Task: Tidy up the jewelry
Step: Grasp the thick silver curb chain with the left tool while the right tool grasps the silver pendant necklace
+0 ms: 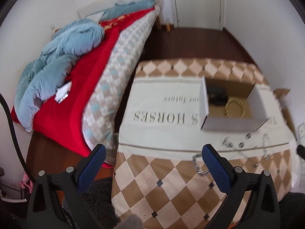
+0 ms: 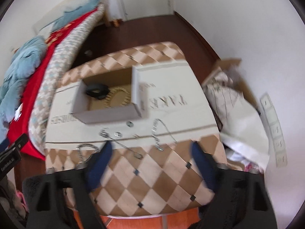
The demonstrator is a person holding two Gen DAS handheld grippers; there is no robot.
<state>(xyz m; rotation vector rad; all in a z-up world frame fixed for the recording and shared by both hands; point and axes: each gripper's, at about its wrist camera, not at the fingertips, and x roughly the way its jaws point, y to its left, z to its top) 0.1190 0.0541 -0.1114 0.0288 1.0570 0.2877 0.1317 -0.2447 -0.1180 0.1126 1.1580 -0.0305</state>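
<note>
A white cardboard box (image 1: 228, 124) (image 2: 106, 117) stands open on the cloth-covered table (image 1: 171, 181) (image 2: 152, 181). Inside it lie a black band (image 1: 217, 95) (image 2: 96, 91) and a beige beaded bracelet (image 1: 235, 108) (image 2: 118, 97). In front of the box, loose silver pieces are scattered: a chunky chain (image 2: 155, 135) (image 1: 266, 147), two small rings (image 2: 130, 124) (image 1: 241, 144), a thin chain (image 2: 129, 149), and another chain (image 1: 198, 164) (image 2: 85, 150). My left gripper (image 1: 153, 152) hovers open over the table's left edge, holding nothing. My right gripper (image 2: 151, 146) is open above the thin chain, pads clear of it.
A bed (image 1: 118, 76) with a red blanket (image 1: 76, 99) and a blue duvet (image 1: 57, 57) runs along the table's left side. To the right are a cardboard box of papers (image 2: 228, 95) and a wall power strip (image 2: 274, 126). Dark wooden floor (image 1: 190, 43) lies beyond.
</note>
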